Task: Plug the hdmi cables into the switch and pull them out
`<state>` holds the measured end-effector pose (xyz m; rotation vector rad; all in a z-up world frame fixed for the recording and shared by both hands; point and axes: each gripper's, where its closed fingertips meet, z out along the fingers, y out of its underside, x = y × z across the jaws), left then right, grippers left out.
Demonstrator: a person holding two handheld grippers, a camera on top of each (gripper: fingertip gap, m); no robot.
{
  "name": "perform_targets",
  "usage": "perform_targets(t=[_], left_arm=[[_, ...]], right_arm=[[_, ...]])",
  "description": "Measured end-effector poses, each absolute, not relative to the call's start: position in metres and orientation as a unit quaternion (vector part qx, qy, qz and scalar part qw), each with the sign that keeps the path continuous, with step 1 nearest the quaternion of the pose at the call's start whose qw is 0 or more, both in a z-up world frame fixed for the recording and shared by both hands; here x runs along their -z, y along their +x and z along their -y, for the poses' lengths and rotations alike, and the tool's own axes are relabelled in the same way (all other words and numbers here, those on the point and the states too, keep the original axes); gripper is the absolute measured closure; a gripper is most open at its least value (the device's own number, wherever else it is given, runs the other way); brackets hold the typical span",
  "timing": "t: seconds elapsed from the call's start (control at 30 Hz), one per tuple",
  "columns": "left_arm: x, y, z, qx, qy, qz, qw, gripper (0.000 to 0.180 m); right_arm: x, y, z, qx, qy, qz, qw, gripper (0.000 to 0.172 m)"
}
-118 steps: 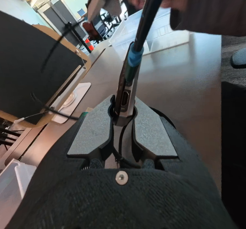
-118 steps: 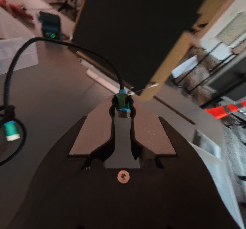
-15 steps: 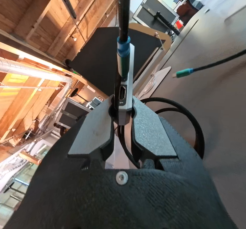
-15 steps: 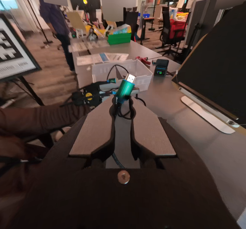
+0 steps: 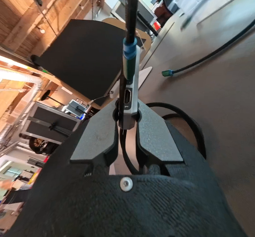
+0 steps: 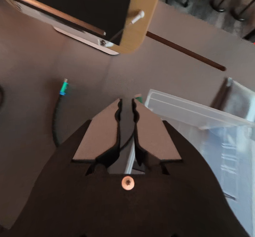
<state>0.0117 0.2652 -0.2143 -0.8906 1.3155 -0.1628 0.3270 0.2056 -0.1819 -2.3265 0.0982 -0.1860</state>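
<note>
Right wrist view: my right gripper (image 6: pixel 127 100) is now standing empty, jaws slightly apart, over the bench (image 6: pixel 151 70); half a second ago it was carrying a green plug. I'm reading that as one cable pulled and dropped. A loose green plug (image 6: pixel 63 87) is lying at left of frame. Only the left wrist view is showing the switch (image 5: pixel 131 103), clamped in my left gripper (image 5: pixel 127 114), one blue-collared plug (image 5: pixel 129 59) seated, lower port empty. Clear bin (image 6: pixel 193 110) is showing only on the right.
</note>
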Motion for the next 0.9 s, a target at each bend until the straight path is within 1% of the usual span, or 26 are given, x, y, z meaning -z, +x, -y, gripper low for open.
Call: perform_targets(t=[0.03,0.1,0.13,0.2,0.27,0.33,0.5,0.6,0.63,0.67,0.7,0.8,0.9], left_arm=[[0.218,0.013,-0.265,0.079,-0.404,-0.597,0.689,0.160],[0.223,0.015,-0.265,0.083,-0.408,-0.604,0.679,0.160],[0.223,0.015,-0.265,0.082,-0.408,-0.605,0.679,0.160],[0.224,0.016,-0.263,0.087,-0.408,-0.608,0.676,0.160],[0.225,0.016,-0.263,0.089,-0.408,-0.609,0.674,0.160],[0.225,0.016,-0.263,0.092,-0.409,-0.609,0.673,0.160],[0.223,0.015,-0.264,0.093,-0.411,-0.604,0.677,0.160],[0.223,0.014,-0.265,0.094,-0.413,-0.602,0.677,0.160],[0.223,0.014,-0.265,0.094,-0.413,-0.602,0.677,0.160],[0.223,0.014,-0.266,0.094,-0.414,-0.602,0.676,0.160],[0.223,0.014,-0.266,0.094,-0.415,-0.601,0.676,0.160],[0.223,0.014,-0.266,0.093,-0.416,-0.601,0.677,0.160],[0.223,0.014,-0.267,0.091,-0.416,-0.600,0.677,0.160]], right_arm=[[0.183,0.332,-0.203,0.108,-0.916,-0.033,0.386,0.152],[0.177,0.336,-0.200,0.168,-0.909,-0.020,0.382,0.145],[0.175,0.324,-0.201,0.165,-0.906,-0.008,0.390,0.142],[0.179,0.280,-0.210,0.102,-0.906,0.033,0.409,0.136],[0.196,0.233,-0.217,0.023,-0.910,0.062,0.409,0.127],[0.220,0.199,-0.225,-0.029,-0.910,0.074,0.407,0.126],[0.278,0.179,-0.257,-0.036,-0.911,0.041,0.408,0.118],[0.303,0.185,-0.271,-0.013,-0.921,0.035,0.387,0.126],[0.310,0.187,-0.273,-0.003,-0.926,0.042,0.374,0.132],[0.314,0.187,-0.273,0.002,-0.930,0.056,0.363,0.143],[0.315,0.183,-0.271,-0.002,-0.930,0.072,0.360,0.164],[0.311,0.171,-0.257,0.015,-0.924,0.135,0.358,0.165],[0.297,0.162,-0.231,0.108,-0.889,0.225,0.383,0.166]])
